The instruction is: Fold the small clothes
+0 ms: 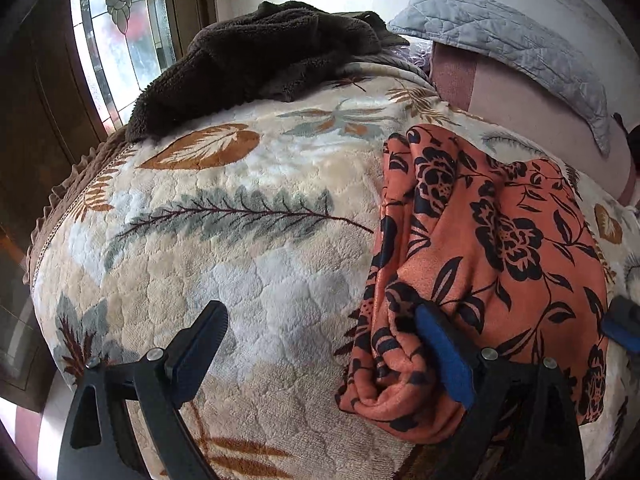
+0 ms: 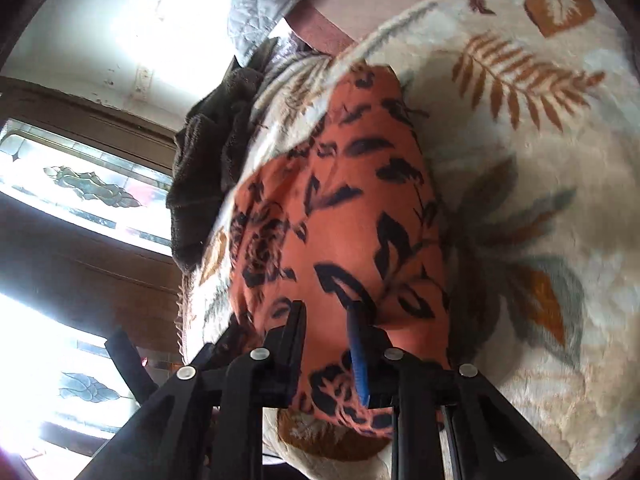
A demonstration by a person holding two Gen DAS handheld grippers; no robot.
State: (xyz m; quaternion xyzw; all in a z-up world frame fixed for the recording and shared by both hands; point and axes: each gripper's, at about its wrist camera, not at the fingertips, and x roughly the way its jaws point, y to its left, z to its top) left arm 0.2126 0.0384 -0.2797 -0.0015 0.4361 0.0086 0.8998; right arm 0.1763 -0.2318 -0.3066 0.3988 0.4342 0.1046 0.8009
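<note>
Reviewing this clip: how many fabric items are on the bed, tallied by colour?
Orange with black floral print: 1, the garment
Dark brown fleece: 1, the bundle
Grey-blue quilted: 1, the pillow
Cream leaf-print: 1, the blanket under them
Total: 4

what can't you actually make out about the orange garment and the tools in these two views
- Orange floral garment: its type and full outline; it is bunched, and the left tool's frame covers its near edge in the left wrist view.
- Right tool: whether it pinches cloth; the right wrist view is motion-blurred and the garment fills the gap.
- Dark fleece item: what it is; crumpled at the far end of the leaf-print blanket.
</note>
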